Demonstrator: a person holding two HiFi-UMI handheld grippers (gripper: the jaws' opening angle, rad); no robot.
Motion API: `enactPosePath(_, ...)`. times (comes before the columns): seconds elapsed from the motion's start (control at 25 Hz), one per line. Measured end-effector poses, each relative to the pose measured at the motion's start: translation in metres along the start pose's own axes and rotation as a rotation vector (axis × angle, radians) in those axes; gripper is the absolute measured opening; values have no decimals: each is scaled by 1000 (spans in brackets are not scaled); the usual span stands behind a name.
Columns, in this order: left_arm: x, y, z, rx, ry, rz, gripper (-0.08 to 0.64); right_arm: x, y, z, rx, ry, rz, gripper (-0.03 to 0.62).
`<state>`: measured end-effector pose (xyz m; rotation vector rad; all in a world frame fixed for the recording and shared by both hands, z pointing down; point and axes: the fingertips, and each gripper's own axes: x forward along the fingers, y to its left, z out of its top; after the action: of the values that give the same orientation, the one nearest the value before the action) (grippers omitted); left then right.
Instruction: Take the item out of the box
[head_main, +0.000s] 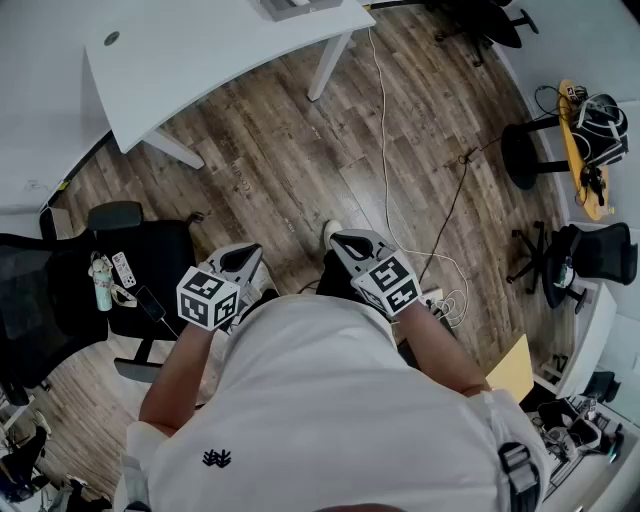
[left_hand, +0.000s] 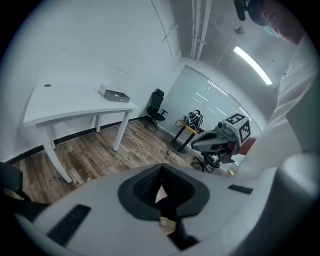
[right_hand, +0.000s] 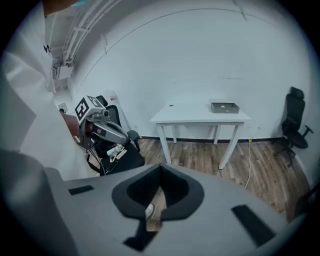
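A small grey box (head_main: 285, 8) lies on the white desk (head_main: 200, 60) at the far side of the room; it also shows as the box (left_hand: 114, 94) and the box (right_hand: 224, 107) in the two gripper views. What it holds cannot be seen from here. Both grippers hang close to the person's body, far from the desk. My left gripper (head_main: 243, 258) has its jaws together with nothing in them, as its own view (left_hand: 161, 169) shows. My right gripper (head_main: 345, 240) is likewise shut and empty (right_hand: 160, 169).
A black office chair (head_main: 150, 260) with a bottle, a remote and a phone on its seat stands at the left. A white cable (head_main: 385, 170) runs across the wood floor. Black stools (head_main: 525, 150) and a yellow table (head_main: 580, 150) stand at the right.
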<state>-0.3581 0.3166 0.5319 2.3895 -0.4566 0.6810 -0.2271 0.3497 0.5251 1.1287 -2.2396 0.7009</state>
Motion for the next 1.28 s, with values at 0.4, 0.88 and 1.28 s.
enactPosePath(0.4,96,-31,92,87,-18,11,8,-44,-118,4,36,-85,-54,6)
enactPosePath(0.88,212,-51,166,141,17,104,9,-84,-261,-24,84,-133,-38,79)
enactPosePath(1.28,278,3,236,122,19,100,38,-49,-332,21,124,-126,-6,69)
